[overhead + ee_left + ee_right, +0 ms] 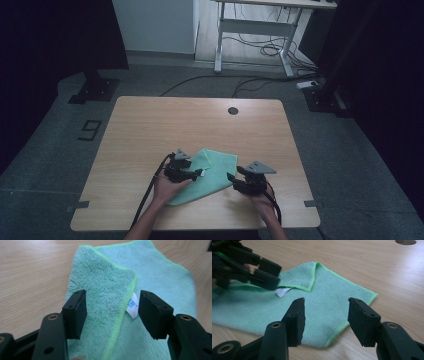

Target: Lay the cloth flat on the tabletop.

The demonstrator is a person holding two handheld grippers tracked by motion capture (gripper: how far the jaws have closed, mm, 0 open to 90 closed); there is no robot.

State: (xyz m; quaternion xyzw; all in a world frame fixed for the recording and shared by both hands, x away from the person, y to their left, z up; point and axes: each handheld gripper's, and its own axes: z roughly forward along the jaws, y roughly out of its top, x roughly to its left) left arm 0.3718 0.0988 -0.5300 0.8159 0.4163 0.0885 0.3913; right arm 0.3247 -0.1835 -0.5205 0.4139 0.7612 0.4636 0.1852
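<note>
Green cloth (210, 175) is lying flat on the desk (150, 125), near the front edge, between the two hands. It's microfibre with a brighter green stitched hem; one corner is folded back over the body, showing the fluffier side, and a small white label (132, 305) is sticking out at that fold.

Left tongs (112, 312) are hanging just over the folded flap, jaws standing wide, nothing pinched; the flap's hem is running between them but the pads aren't pressing on it. Looks like a fold in progress: corner laid over, so the tongs are sitting right where the flap lands.

Right tongs (325, 320) are also gaping, hovering at the cloth's near right edge, nothing between the pads. Probably lined up there to take the next corner or pin the cloth while the other side works. The left one is showing in the right gripper view, parked above the label.

Fold is partial; most of the cloth is lying single-layer
</note>
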